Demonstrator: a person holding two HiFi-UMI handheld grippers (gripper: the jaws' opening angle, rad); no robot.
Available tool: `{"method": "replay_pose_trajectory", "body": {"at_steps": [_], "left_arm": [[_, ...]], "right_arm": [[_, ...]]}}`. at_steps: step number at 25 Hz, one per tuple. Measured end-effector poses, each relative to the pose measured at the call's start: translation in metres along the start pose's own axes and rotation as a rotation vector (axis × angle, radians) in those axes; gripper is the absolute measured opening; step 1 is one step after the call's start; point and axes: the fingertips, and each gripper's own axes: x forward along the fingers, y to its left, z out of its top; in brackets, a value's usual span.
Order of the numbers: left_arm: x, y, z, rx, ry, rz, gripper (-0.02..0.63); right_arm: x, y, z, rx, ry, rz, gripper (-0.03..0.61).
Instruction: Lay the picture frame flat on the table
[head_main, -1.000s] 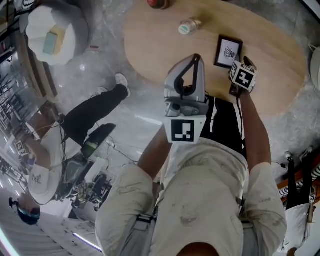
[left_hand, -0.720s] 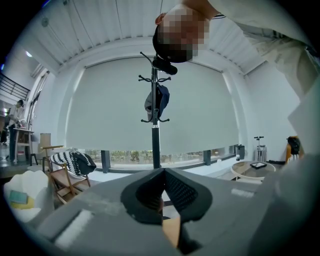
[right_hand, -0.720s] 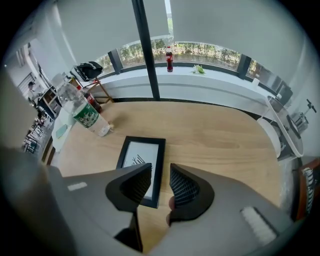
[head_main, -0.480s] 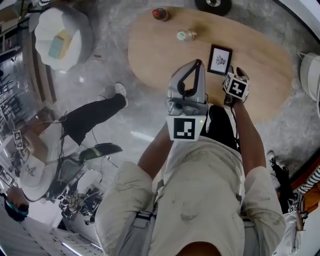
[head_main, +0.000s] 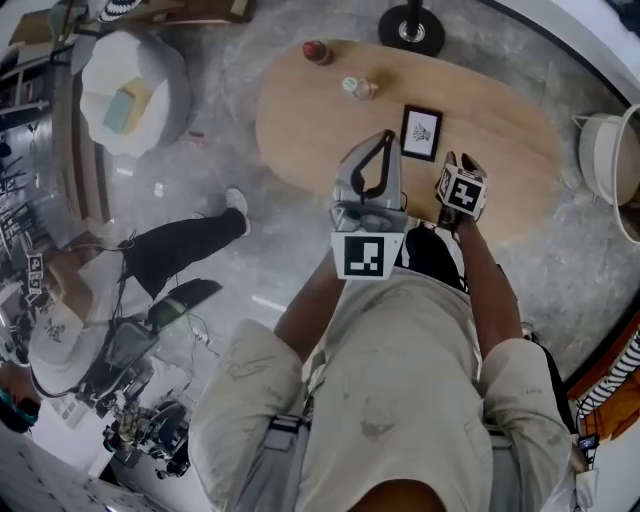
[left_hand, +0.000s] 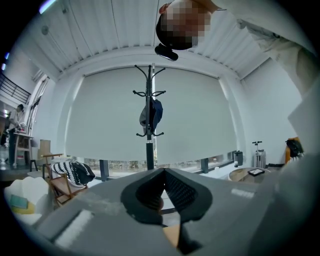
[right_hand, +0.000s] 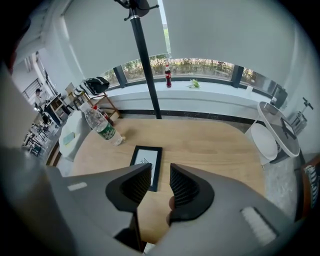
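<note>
In the head view, the picture frame is on the oval table, toward its middle. I judge that it already lies flat, face up. My right gripper hangs over the near edge, just near and right of the frame and not touching it. My left gripper is near and left of the frame. A bottle lies far left of it, well apart, and bare wood opens to the right.

The left gripper view looks level across the room at a coat stand. The jaws meet at their tips with nothing between them, so this hand is idle.

In the right gripper view, the jaws stand a narrow gap apart and are empty. The frame lies beyond them, a little left of the gap. If it needs settling, I would nudge its border rather than the glass, working toward the table's middle. The near edge is close behind my tongs, and the right side offers the freest room to withdraw.
</note>
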Motion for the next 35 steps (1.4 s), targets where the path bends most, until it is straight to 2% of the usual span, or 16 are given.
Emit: {"method": "replay_pose_trajectory", "body": {"at_steps": [7, 11, 16, 20, 26, 29, 32, 35], "left_arm": [[-0.016, -0.026, 0.019, 0.011, -0.023, -0.010, 0.005], [-0.021, -0.042, 0.031, 0.021, -0.063, -0.018, 0.005], [-0.029, -0.061, 0.040, 0.039, -0.054, -0.031, 0.005], [-0.037, -0.072, 0.056, 0.051, -0.104, -0.017, 0.005], [-0.050, -0.093, 0.051, 0.065, -0.028, -0.017, 0.005], [-0.057, -0.099, 0.060, 0.068, -0.077, -0.006, 0.005], [-0.064, -0.108, 0.054, 0.044, -0.049, 0.004, 0.005], [-0.076, -0.119, 0.058, 0.030, -0.066, 0.013, 0.005]], "right_arm": [[-0.037, -0.014, -0.005, 0.014, -0.036, 0.011, 0.120], [-0.059, -0.024, -0.004, 0.022, -0.066, 0.017, 0.120], [-0.082, -0.039, -0.003, 0.043, -0.102, 0.024, 0.120], [-0.100, -0.049, -0.001, 0.054, -0.140, 0.036, 0.119], [-0.130, -0.061, -0.005, 0.060, -0.198, 0.063, 0.119], [-0.143, -0.064, -0.005, 0.045, -0.232, 0.069, 0.120], [-0.157, -0.068, 0.000, 0.027, -0.280, 0.077, 0.119], [-0.175, -0.074, 0.001, 0.014, -0.330, 0.086, 0.119]]}}
